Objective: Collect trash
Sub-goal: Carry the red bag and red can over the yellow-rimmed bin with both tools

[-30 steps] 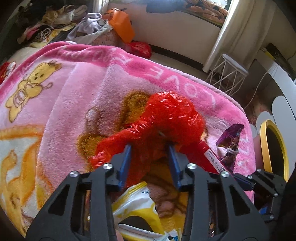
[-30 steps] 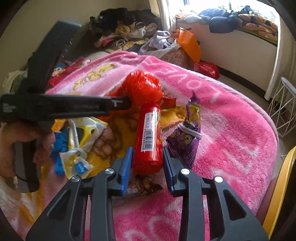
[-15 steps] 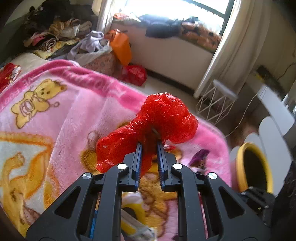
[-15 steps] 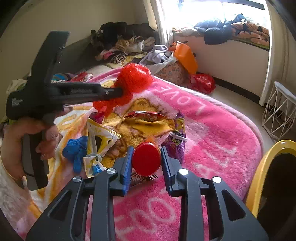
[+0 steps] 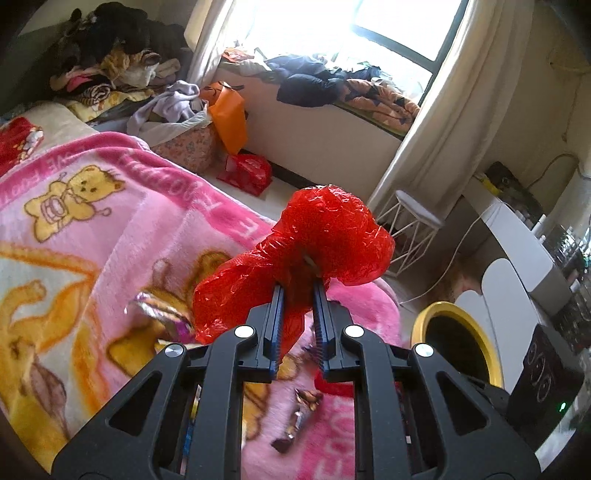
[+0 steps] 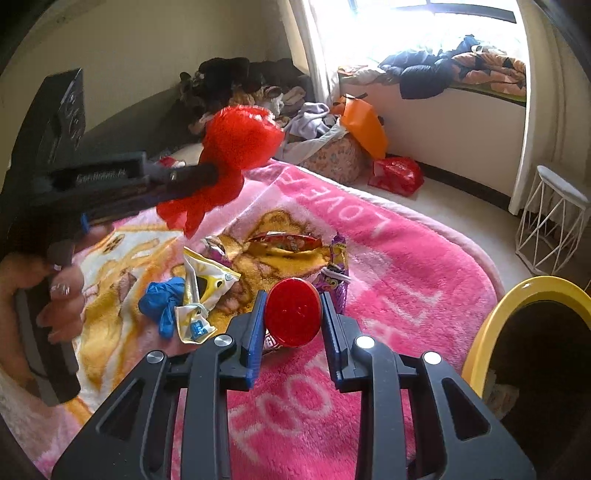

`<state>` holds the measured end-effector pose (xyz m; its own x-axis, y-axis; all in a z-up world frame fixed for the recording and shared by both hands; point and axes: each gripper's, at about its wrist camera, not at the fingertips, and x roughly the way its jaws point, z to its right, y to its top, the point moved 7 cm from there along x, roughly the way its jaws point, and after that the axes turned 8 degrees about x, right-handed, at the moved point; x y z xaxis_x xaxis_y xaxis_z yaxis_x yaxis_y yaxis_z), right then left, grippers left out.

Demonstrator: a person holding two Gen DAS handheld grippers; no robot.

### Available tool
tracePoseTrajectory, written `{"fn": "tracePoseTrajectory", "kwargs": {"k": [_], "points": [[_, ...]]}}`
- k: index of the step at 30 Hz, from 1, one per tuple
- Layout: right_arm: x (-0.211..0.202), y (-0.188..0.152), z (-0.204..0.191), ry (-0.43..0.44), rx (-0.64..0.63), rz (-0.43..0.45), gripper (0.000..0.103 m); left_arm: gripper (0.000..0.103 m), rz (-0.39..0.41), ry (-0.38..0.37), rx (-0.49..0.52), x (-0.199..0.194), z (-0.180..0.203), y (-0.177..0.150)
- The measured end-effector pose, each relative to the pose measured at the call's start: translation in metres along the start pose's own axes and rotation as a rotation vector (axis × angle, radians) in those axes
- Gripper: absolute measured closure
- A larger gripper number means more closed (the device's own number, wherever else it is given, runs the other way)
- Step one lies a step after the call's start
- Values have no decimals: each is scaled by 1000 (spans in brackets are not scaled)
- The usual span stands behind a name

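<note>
Red tube (image 6: 293,316) points end-on along the right tool (image 6: 291,317), clamped.

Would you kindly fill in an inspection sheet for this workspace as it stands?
Surface: pink blanket with bear print.
Job's things: red plastic bag and red tube lifted; purple wrapper, yellow packet, blue glove on blanket; yellow-rimmed bin at right.
Clutter: clothes pile, orange bag.
Grippers: left gripper shut on bag; right gripper shut on tube.
Cables: white cord on floor.
Surroundings: window, curtain, wire stool.
</note>
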<state>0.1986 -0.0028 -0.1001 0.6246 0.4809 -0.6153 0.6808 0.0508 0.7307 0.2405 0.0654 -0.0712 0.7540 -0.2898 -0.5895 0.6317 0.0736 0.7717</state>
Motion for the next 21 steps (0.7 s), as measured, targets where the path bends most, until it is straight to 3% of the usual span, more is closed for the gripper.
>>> {"fn": "tracePoseTrajectory", "kwargs": {"k": [7,21], "points": [[-19,6,3,-4,-2,30,76,93,15,-24,-19,-14,17,-8],[-72,17,24,-35,35,122,76,93,41,-54,44,-35,59,-9]]}}
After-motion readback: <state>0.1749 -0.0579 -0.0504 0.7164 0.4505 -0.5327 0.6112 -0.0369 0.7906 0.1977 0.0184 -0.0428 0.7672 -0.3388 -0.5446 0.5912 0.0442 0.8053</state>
